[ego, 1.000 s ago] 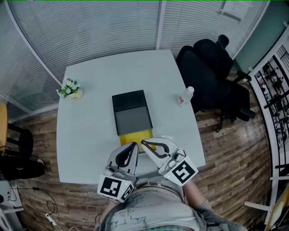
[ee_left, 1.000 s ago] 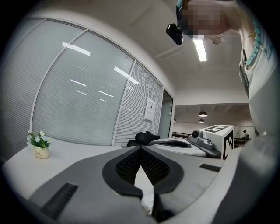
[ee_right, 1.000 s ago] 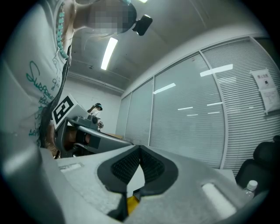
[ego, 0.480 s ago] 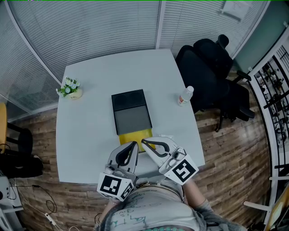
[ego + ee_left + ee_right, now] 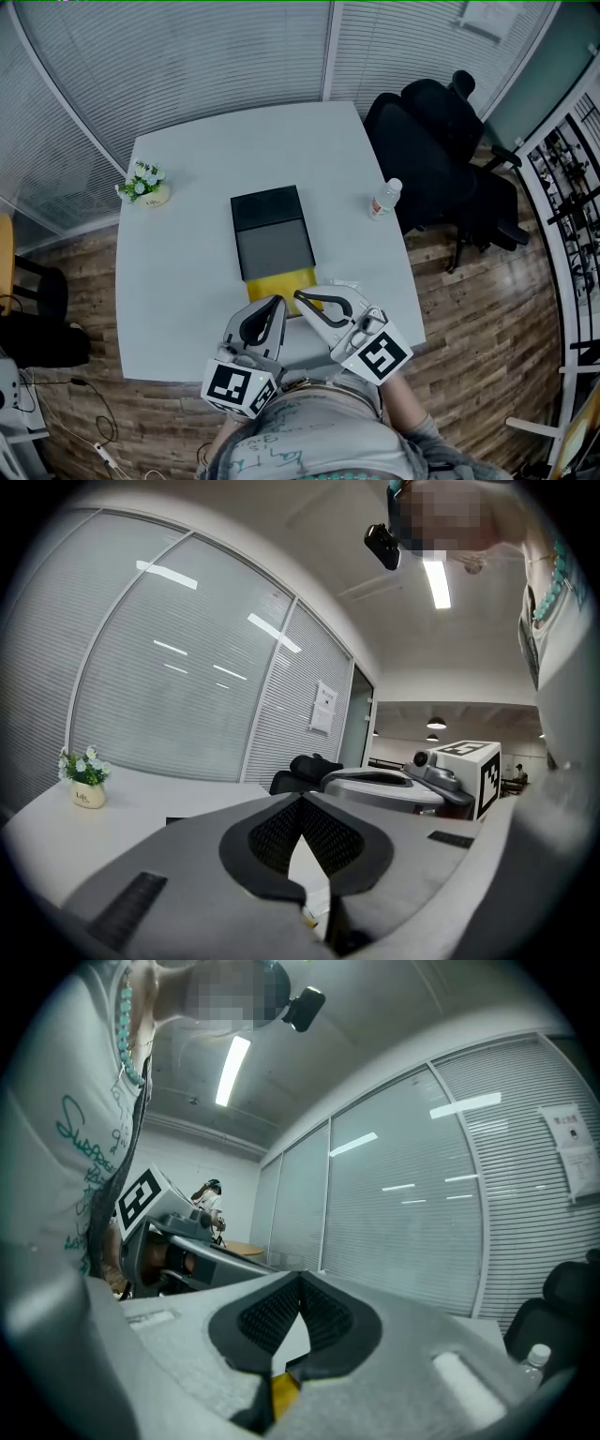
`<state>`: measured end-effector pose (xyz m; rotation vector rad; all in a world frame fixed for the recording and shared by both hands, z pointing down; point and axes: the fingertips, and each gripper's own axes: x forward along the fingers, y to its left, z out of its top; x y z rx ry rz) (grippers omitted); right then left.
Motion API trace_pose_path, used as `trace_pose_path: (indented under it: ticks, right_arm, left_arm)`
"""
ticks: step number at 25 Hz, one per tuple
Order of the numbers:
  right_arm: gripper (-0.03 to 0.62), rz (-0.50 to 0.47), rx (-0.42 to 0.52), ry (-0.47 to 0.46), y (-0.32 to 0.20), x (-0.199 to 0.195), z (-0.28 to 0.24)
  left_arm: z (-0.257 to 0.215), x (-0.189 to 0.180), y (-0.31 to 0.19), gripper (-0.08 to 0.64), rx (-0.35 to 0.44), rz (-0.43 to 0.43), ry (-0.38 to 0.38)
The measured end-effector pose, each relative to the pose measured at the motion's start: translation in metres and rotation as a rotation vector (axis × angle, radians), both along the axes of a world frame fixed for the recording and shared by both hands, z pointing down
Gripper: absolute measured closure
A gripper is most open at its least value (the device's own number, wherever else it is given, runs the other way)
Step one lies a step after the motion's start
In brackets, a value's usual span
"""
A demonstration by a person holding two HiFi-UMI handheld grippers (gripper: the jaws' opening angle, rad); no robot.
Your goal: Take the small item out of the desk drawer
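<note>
Starting at the left gripper [image 5: 278, 302]: jaws closed, nothing between them. The right gripper [image 5: 300, 296] is closed and empty too. Both tips sit side by side at lower centre of the frame, at the lower edge of the yellow tray [image 5: 281, 283]. This tray is apparently the drawer, pulled out of the box [image 5: 270, 211] on the counter [image 5: 178, 281]. Its long axis runs up the frame. The small item cannot be made out and is presumably inside the tray. Neither gripper is clearly nearer.

Grey left gripper [image 5: 277, 302], grey right gripper [image 5: 299, 296], black-white marker cubes [image 5: 234, 389], printed shirt [image 5: 281, 442]
</note>
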<state>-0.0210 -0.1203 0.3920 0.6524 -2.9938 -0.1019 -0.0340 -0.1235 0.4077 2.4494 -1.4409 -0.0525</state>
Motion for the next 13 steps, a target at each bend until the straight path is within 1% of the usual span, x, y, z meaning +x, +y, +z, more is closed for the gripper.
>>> trace_pose_path:
  ticks: [5,7,10,13]
  right_arm:
    - [0.589,-0.003,-0.011,-0.007,-0.0017,-0.0004,0.0007]
    - [0.589,-0.009,0.0,-0.001,-0.0024,-0.0003,0.0014]
    - [0.589,-0.005,-0.019,0.018,-0.003,0.0014,0.0056]
    - [0.589,-0.012,0.003,0.028,-0.0032,0.0016,0.0048]
  left_arm:
    - [0.0011,0.0015,-0.0024,0.561,-0.001,0.002,-0.001]
    - [0.0019,0.002,-0.0032,0.562,-0.002,0.003,-0.001]
    - [0.0021,0.0024,-0.0039,0.561,-0.003,0.005,-0.002]
    - [0.0037,0.0021,-0.0033,0.562,0.002,0.007,-0.002]
